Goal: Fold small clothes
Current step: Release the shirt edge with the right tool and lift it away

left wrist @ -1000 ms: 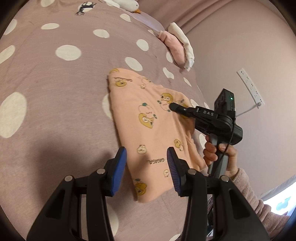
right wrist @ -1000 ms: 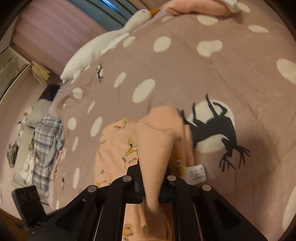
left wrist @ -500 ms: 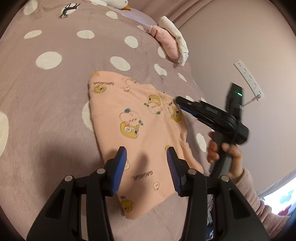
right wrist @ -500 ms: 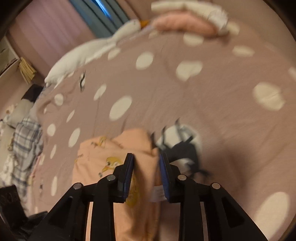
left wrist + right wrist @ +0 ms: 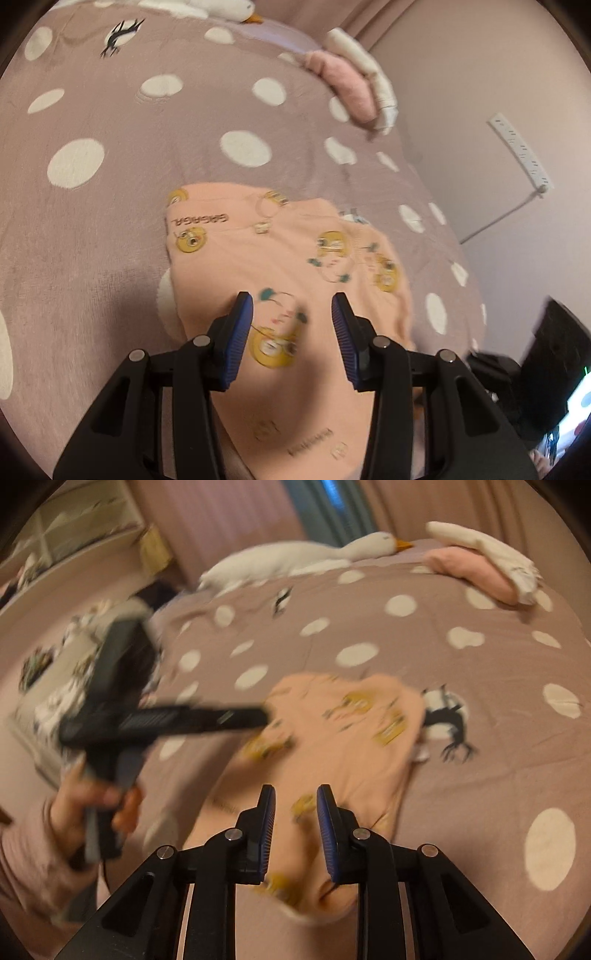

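Note:
A small peach garment (image 5: 280, 258) with yellow cartoon prints lies folded on the dotted mauve bedspread (image 5: 110, 229). It also shows in the right wrist view (image 5: 343, 738). My left gripper (image 5: 291, 317) is open and empty, low over the garment's middle. In the right wrist view the left gripper (image 5: 258, 714) reaches in from the left, blurred, its tip at the garment's left edge. My right gripper (image 5: 295, 805) is open and empty above the garment's near end. Its body shows at the right edge of the left wrist view (image 5: 554, 354).
A white goose plush (image 5: 295, 559) lies at the far side of the bed. A folded pink and white pile (image 5: 487, 568) sits at the far right corner. A power strip (image 5: 521, 151) hangs on the wall right of the bed. Plaid clothes lie left of the bed.
My right gripper let go of the raised garment flap, opened and pulled back; the flap now lies flat. My left gripper moved forward over the garment's middle.

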Action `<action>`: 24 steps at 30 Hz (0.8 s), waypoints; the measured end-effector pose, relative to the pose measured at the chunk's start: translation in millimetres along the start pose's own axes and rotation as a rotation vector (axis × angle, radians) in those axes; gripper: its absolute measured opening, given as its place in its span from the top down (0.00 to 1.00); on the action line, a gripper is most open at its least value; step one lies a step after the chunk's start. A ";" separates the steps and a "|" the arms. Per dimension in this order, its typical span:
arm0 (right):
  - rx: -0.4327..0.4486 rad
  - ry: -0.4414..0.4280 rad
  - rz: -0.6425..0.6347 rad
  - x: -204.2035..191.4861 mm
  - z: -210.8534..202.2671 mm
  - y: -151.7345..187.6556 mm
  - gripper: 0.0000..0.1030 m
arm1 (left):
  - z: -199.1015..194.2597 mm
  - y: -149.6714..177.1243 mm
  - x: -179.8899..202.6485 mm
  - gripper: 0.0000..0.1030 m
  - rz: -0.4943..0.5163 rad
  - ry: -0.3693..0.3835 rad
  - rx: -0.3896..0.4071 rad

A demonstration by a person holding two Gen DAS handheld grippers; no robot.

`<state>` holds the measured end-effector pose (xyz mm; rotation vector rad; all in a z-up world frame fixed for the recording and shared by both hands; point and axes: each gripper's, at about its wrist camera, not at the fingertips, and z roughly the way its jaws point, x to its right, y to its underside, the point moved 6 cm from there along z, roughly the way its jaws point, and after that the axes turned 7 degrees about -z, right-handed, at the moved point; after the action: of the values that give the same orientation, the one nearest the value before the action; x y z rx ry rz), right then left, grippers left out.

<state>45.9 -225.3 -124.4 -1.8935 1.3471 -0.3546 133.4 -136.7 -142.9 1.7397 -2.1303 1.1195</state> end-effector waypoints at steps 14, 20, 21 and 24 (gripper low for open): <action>-0.057 0.074 0.204 51.2 12.2 34.0 1.00 | 6.6 0.4 -8.9 0.59 -0.049 -0.015 -0.026; -0.016 0.196 0.255 73.7 -8.4 29.7 1.00 | -20.9 23.8 10.7 0.58 0.038 0.005 -0.006; 0.004 0.199 0.267 77.3 -10.6 24.9 1.00 | -23.4 29.3 13.4 0.58 0.052 0.005 -0.008; 0.051 0.170 0.260 75.1 -15.9 7.7 1.00 | -28.3 48.9 19.6 0.58 0.088 0.011 -0.017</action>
<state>61.1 -300.2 -134.5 -1.6507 1.6594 -0.4200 74.5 -131.9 -133.3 1.6431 -2.2223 1.1260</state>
